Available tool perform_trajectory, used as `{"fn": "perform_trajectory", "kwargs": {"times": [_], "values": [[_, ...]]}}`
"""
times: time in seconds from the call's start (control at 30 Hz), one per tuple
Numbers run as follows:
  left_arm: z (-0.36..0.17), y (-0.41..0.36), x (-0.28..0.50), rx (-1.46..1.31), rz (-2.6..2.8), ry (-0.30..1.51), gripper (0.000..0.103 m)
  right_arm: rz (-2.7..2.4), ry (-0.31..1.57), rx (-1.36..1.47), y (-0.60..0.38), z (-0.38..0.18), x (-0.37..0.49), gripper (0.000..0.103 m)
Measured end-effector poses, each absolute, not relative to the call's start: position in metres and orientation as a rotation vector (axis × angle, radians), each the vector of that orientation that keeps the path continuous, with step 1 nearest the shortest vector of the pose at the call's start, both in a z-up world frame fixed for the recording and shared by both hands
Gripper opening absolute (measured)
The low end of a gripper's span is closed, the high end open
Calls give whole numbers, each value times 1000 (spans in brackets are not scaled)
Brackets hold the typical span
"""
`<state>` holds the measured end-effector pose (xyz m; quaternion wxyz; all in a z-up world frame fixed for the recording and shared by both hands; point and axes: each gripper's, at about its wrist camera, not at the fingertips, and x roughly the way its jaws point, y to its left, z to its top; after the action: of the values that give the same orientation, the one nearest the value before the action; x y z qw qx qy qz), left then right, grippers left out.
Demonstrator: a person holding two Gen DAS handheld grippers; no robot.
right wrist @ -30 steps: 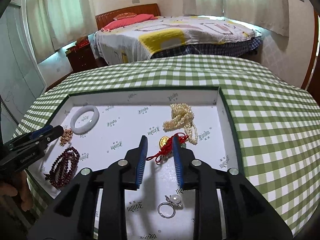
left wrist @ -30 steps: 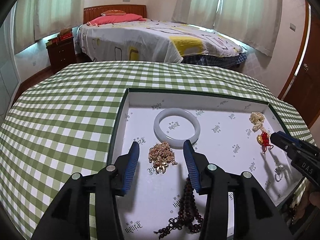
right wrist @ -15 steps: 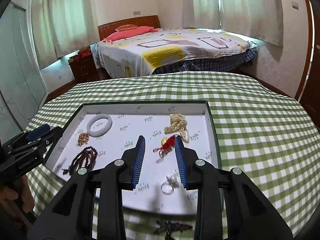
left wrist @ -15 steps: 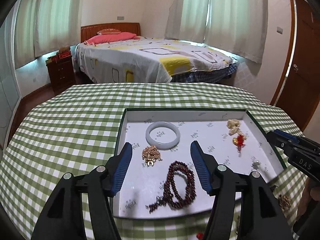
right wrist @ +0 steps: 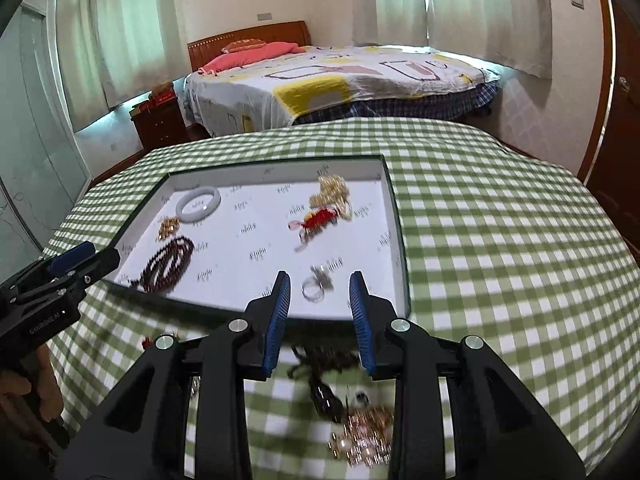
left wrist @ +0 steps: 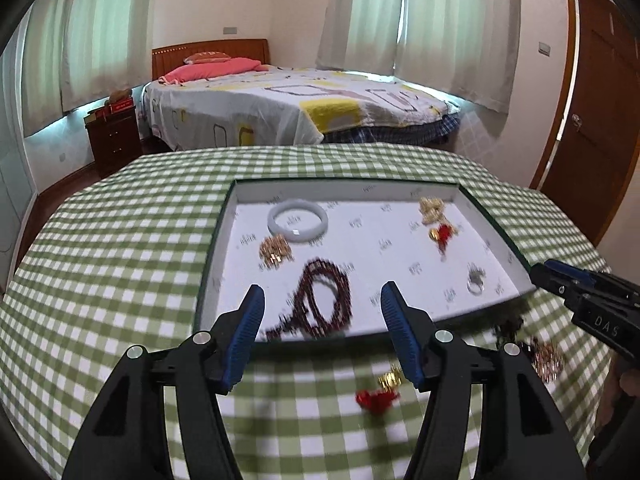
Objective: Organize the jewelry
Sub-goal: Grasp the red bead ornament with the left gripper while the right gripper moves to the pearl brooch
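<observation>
A white-lined tray [left wrist: 496, 236] [right wrist: 396, 208] sits on the green checked table. In it lie a white bangle [left wrist: 298, 221] [right wrist: 199, 204], a gold chain [left wrist: 275, 249], dark red beads [left wrist: 322, 300] [right wrist: 168, 260], a pearl necklace [left wrist: 432, 209] [right wrist: 332, 194], a red-and-gold charm [left wrist: 440, 234] [right wrist: 316, 220] and a ring [left wrist: 475, 282] [right wrist: 316, 288]. Loose on the cloth in front of the tray lie a red-gold charm [left wrist: 378, 394], a gold bead pile [right wrist: 362, 436] [left wrist: 546, 358] and dark beads [right wrist: 328, 360]. My left gripper [left wrist: 322, 320] and right gripper [right wrist: 320, 312] are open and empty, above the tray's near edge.
A bed [left wrist: 300, 108] stands beyond the round table, with a nightstand [left wrist: 112, 136] to its left and a brown door [left wrist: 592, 120] at the right. The tablecloth [left wrist: 100, 280] spreads wide left of the tray.
Both grippers have pulled back and up from inside the tray, so the tray's near edge and the loose jewelry in front of it have come into view. Both jaws have opened wider.
</observation>
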<state>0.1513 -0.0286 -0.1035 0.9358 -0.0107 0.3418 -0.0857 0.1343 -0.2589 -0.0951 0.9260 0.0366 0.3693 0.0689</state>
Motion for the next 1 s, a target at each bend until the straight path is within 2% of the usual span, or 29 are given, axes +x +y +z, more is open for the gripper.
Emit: {"fn": "perform_trajectory", "kwargs": {"times": [0.8, 0.87, 1.0], "values": [[-151, -62, 129, 51, -224, 825, 58, 92, 811, 143, -291, -121, 92, 30], [-154, -63, 130, 53, -235, 839, 50, 93, 814, 146, -291, -122, 91, 30], [-156, -64, 130, 57, -240, 849, 46, 94, 816, 147, -291, -123, 91, 30]]}}
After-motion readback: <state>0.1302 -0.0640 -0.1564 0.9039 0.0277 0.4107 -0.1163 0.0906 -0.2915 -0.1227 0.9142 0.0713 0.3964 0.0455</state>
